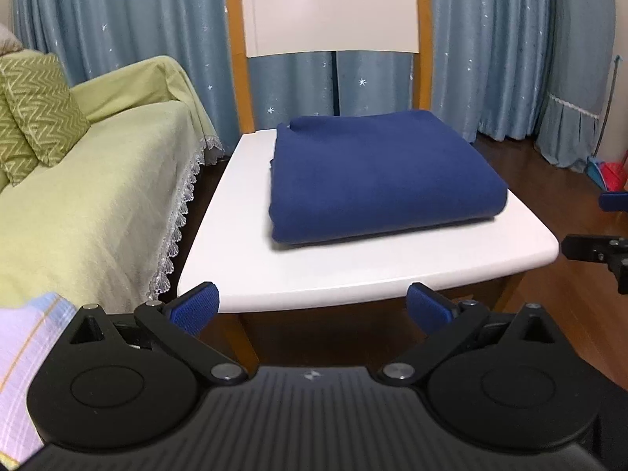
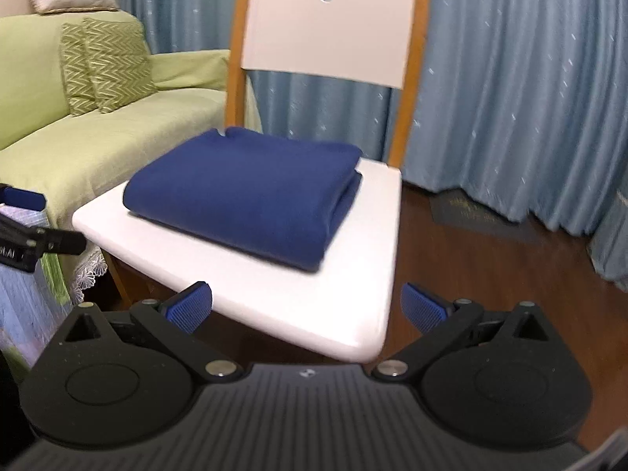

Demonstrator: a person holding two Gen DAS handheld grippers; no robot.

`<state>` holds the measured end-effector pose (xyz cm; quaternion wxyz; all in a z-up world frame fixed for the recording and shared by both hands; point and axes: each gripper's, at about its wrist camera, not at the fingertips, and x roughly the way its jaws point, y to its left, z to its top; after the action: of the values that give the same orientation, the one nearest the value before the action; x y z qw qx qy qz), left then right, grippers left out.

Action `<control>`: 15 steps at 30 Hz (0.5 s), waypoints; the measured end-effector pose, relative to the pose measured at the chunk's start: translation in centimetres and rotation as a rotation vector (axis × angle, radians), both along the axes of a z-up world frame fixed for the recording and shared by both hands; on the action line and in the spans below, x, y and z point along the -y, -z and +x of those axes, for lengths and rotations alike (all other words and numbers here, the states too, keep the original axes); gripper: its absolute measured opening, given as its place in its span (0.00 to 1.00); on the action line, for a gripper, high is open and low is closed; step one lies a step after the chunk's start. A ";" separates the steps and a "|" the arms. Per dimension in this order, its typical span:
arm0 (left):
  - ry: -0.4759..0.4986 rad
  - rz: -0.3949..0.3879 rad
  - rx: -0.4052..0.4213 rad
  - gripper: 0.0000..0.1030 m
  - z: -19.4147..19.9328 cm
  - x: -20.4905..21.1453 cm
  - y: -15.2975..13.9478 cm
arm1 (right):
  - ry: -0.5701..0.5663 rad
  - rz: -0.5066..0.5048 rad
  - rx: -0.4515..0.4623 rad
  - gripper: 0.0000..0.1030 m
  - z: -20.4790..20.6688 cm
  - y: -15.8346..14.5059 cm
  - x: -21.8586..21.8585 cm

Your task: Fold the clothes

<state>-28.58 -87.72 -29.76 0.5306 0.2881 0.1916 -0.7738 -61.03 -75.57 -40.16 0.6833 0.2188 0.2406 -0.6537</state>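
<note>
A dark blue garment [image 1: 376, 180] lies folded in a neat rectangle on the white seat of a wooden chair [image 1: 353, 271]. It also shows in the right wrist view [image 2: 251, 192] on the same chair seat [image 2: 314, 306]. My left gripper [image 1: 312, 306] is open and empty, held just in front of the seat's front edge. My right gripper [image 2: 306, 306] is open and empty, near the seat's front right corner. Neither touches the garment. The right gripper's tip shows at the right edge of the left wrist view [image 1: 596, 251], and the left gripper's tip at the left edge of the right wrist view [image 2: 43, 239].
A green-covered sofa [image 1: 90, 204] with zigzag cushions [image 1: 39, 114] stands left of the chair. Blue curtains [image 1: 510, 47] hang behind. Dark wood floor [image 2: 490, 259] lies to the right. A pastel checked cloth [image 1: 23, 357] is at the lower left.
</note>
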 end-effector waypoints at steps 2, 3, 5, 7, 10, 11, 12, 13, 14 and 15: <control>0.005 0.014 0.008 0.99 -0.6 -0.3 -0.2 | 0.015 0.014 0.030 0.99 -0.5 0.1 -0.3; 0.008 0.021 0.018 0.99 -1.0 -0.5 -0.2 | 0.018 0.016 0.034 0.99 -0.6 0.1 -0.3; -0.002 0.026 0.023 0.99 -1.7 -0.8 -0.2 | 0.035 0.032 0.065 0.99 -1.1 0.1 -0.5; -0.014 0.039 0.015 0.99 -2.1 -1.1 -0.2 | 0.036 0.033 0.084 0.99 -1.3 0.1 -0.8; -0.008 0.053 -0.032 0.99 -2.4 -1.4 -0.1 | 0.030 0.024 0.076 0.99 -1.2 -0.2 -1.1; -0.008 0.054 -0.038 0.99 -2.4 -1.4 -0.1 | 0.027 0.023 0.071 0.99 -1.1 -0.2 -1.2; -0.012 0.054 -0.048 0.99 -2.4 -1.4 -0.1 | 0.023 0.023 0.069 0.99 -1.1 -0.2 -1.3; -0.016 0.055 -0.059 0.99 -2.5 -1.5 0.0 | 0.020 0.024 0.066 0.99 -1.1 -0.1 -1.3; -0.018 0.055 -0.064 0.99 -2.4 -1.4 0.0 | 0.017 0.023 0.065 0.99 -1.1 -0.1 -1.4; -0.017 0.056 -0.067 0.99 -2.4 -1.4 0.0 | 0.015 0.023 0.063 0.99 -1.0 -0.2 -1.4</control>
<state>-31.02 -86.30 -29.80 0.5221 0.2754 0.2332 -0.7728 -62.04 -74.12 -39.99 0.6831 0.2491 0.2249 -0.6487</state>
